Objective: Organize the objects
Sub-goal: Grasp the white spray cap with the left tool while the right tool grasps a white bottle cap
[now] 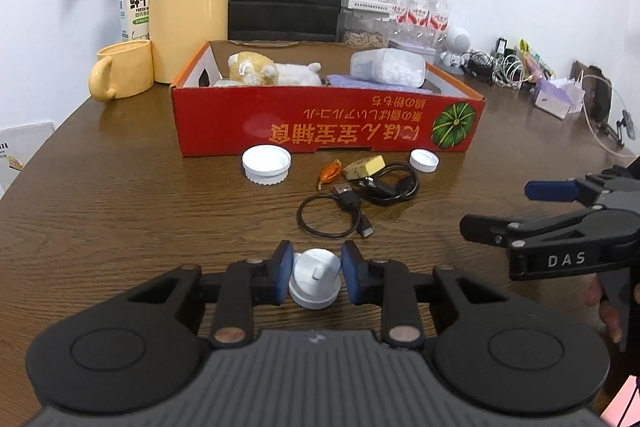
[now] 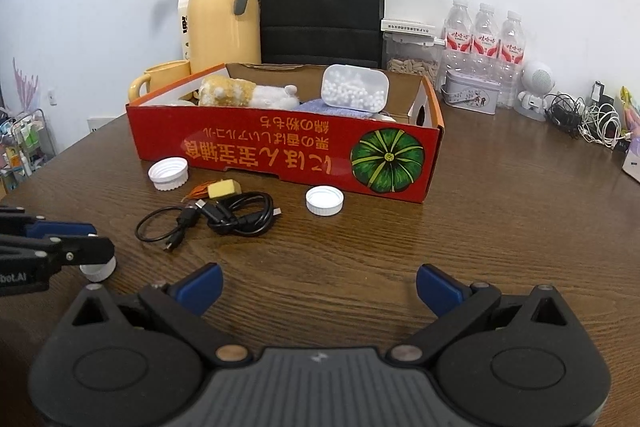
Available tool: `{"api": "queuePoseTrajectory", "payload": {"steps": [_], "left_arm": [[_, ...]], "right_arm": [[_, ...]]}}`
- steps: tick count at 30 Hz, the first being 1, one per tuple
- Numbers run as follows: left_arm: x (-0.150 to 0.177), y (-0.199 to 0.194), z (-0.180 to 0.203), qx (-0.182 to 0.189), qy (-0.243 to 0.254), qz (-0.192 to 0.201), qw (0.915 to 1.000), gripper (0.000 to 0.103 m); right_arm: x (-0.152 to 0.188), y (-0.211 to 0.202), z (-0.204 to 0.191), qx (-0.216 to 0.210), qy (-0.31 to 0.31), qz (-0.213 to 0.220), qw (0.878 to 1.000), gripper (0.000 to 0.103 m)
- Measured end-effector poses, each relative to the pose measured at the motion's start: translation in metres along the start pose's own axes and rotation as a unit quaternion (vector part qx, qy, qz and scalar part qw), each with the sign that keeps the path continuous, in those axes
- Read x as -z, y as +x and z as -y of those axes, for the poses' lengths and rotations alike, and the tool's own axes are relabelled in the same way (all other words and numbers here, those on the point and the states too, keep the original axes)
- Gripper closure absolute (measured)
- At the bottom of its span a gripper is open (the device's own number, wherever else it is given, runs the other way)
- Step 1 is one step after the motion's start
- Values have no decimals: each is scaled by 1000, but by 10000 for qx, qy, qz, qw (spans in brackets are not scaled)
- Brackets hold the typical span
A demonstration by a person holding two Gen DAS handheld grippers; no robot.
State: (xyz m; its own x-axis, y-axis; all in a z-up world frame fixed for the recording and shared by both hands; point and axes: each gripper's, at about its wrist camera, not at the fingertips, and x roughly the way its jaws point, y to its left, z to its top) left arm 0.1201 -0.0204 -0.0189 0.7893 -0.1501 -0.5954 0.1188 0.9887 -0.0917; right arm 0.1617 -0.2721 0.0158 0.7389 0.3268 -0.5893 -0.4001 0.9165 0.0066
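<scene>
Nearest the lens, left gripper (image 1: 315, 277) has its blue pads (image 1: 283, 277) against a small white cap (image 1: 315, 281) near the table's (image 1: 120, 219) front edge; contact looks complete, though the right-hand pad may sit a hair off. Likely grasped for the red box (image 1: 320, 125) further back, which already holds sorted items. Loose black cables (image 1: 360, 199) and lids wait before the box. Right gripper (image 2: 318, 289) hovers spread, empty.
</scene>
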Motion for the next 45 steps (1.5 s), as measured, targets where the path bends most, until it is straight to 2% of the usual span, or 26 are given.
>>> {"api": "queuePoseTrajectory", "payload": {"steps": [12, 21, 25, 28, 29, 32, 35, 36, 40, 41, 45], "left_arm": [[-12, -16, -14, 36, -339, 380, 9987, 76], [-9, -40, -46, -503, -533, 517, 9960, 76], [0, -48, -63, -709, -680, 511, 9938, 76], [4, -52, -72, -784, -776, 509, 9926, 76], [5, -52, -75, -803, -802, 499, 9923, 76], [8, -54, -81, -818, -853, 495, 9918, 76], [9, -55, -84, -802, -889, 507, 9915, 76], [9, -55, -86, -797, -895, 510, 9915, 76], [10, -55, -88, -766, -918, 508, 9915, 76], [10, -55, -88, -756, -922, 507, 9916, 76], [8, -53, -87, -723, -893, 522, 9920, 76]], "right_arm": [[0, 1, -9, -93, -76, 3, 9999, 0], [-5, -5, -48, -735, -405, 139, 9964, 0], [-6, -3, -71, -991, -605, 103, 9932, 9], [-5, -3, -88, -1112, -750, 67, 9909, 9], [-5, -3, -95, -1160, -812, 69, 9899, 12], [-4, -2, -112, -1271, -985, 32, 9870, 33], [-3, 1, -126, -1329, -1140, -49, 9845, 37], [-2, 1, -130, -1333, -1206, -67, 9837, 47], [0, 1, -139, -1412, -1374, -110, 9803, 73], [0, 1, -140, -1416, -1417, -91, 9797, 76], [1, -3, -141, -1432, -1465, -35, 9788, 76]]}}
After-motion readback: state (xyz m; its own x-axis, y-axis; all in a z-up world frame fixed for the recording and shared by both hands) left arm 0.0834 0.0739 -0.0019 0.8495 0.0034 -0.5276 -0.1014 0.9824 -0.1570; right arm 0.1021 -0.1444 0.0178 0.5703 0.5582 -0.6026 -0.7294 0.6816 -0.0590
